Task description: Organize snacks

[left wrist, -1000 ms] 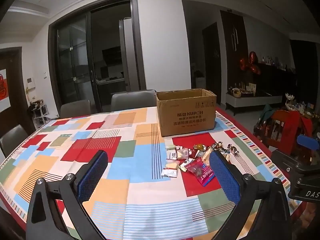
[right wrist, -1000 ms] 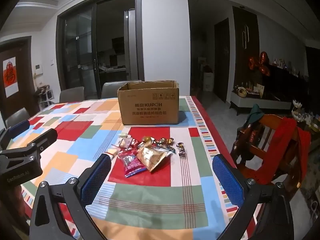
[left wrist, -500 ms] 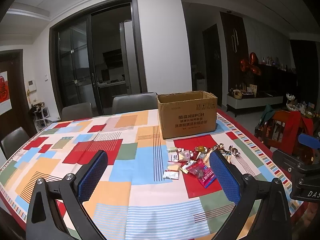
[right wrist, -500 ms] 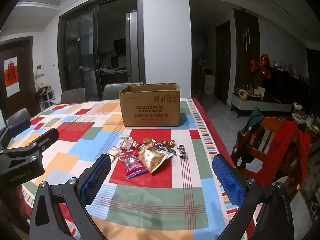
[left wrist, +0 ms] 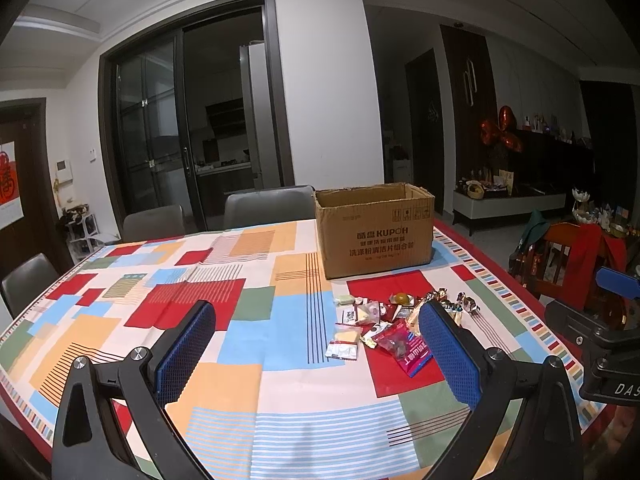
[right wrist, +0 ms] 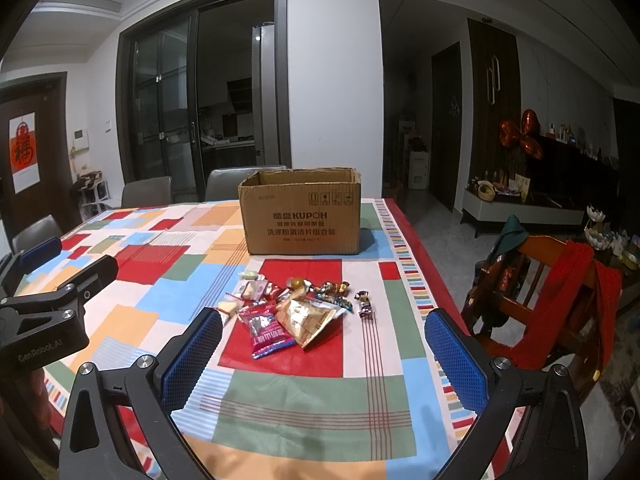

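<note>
A pile of small snacks lies on the patchwork tablecloth: a red packet (right wrist: 267, 332) (left wrist: 406, 347), a gold packet (right wrist: 306, 318), white packets (left wrist: 347, 340) and several wrapped candies (right wrist: 334, 290). An open cardboard box (right wrist: 300, 212) (left wrist: 374, 228) stands upright behind the pile. My left gripper (left wrist: 316, 320) is open and empty, above the table to the left of the pile. My right gripper (right wrist: 322, 326) is open and empty, in front of the pile and above the table.
The table (right wrist: 312, 396) has its right edge near a wooden chair (right wrist: 536, 292) draped in red cloth. Grey chairs (left wrist: 264, 206) stand at the far side. Glass sliding doors (left wrist: 188, 132) are behind. The other gripper shows at each view's edge (right wrist: 44, 304).
Both cameras have tilted slightly, so the box and snacks sit a little lower in view. The snacks and box have not moved. Both grippers stay open.
</note>
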`<act>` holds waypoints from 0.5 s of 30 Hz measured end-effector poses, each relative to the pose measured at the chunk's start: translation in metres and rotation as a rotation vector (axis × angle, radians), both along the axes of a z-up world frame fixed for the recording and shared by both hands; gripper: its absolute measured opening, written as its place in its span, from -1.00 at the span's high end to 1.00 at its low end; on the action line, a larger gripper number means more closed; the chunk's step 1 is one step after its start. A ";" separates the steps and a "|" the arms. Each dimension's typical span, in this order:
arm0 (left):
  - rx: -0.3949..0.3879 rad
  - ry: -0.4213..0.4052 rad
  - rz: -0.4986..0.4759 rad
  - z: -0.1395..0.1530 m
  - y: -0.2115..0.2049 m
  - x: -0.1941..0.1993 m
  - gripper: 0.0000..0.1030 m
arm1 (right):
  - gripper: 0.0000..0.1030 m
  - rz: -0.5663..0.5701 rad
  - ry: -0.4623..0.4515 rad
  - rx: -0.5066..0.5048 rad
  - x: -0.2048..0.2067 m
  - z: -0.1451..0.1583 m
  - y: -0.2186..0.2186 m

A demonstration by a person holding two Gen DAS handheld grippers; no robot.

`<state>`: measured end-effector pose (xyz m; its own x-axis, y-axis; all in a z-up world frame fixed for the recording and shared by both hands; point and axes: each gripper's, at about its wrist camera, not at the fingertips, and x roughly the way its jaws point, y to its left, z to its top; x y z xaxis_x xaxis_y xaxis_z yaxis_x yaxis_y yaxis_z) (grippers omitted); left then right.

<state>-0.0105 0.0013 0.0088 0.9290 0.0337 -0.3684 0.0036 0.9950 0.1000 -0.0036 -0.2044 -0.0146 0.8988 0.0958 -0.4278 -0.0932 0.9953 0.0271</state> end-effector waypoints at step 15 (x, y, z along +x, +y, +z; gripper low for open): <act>-0.005 0.004 -0.004 0.002 0.001 0.000 -1.00 | -0.99 0.000 -0.002 0.000 -0.001 0.000 0.000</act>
